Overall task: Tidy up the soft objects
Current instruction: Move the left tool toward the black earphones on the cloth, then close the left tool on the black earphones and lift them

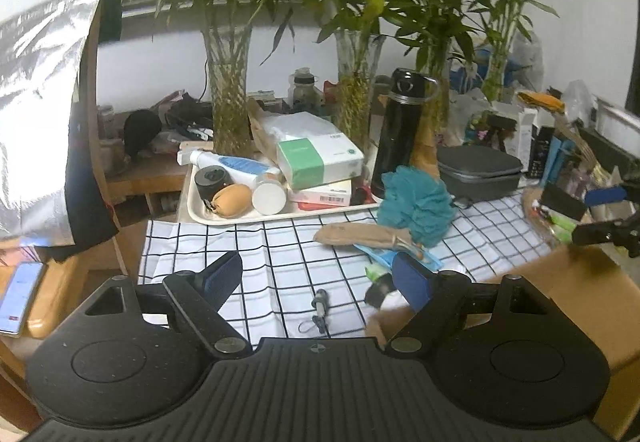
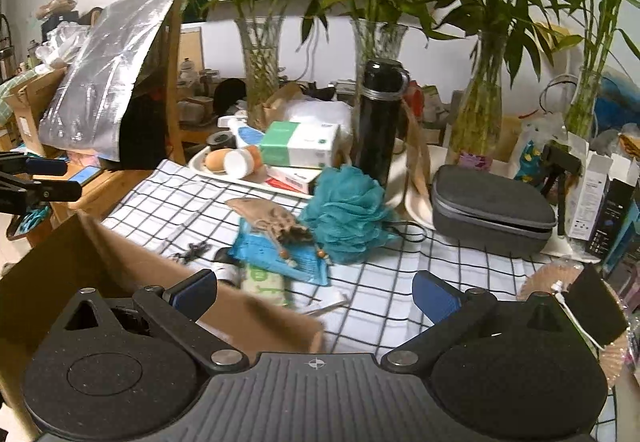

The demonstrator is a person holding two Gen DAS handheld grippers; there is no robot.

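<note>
A lived-in home, at a crowded table against a wall.
Lucky bamboo in glass vases (image 1: pixel 230 98), a black thermos flask (image 2: pixel 378 118), a tissue pack (image 1: pixel 316 162) and toiletries on a white tray (image 1: pixel 200 214), a checked tablecloth (image 2: pixel 400 274) and a cardboard box (image 2: pixel 48 290) all suggest a household.

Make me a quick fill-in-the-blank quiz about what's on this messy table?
1. The fluffy bath pouf is coloured ____.
2. The cloth on the table has a ____ pattern.
3. The tall bottle behind the pouf is ____.
4. Both grippers, left gripper and right gripper, hold ____.

Missing words: teal; checked; black; nothing
</note>
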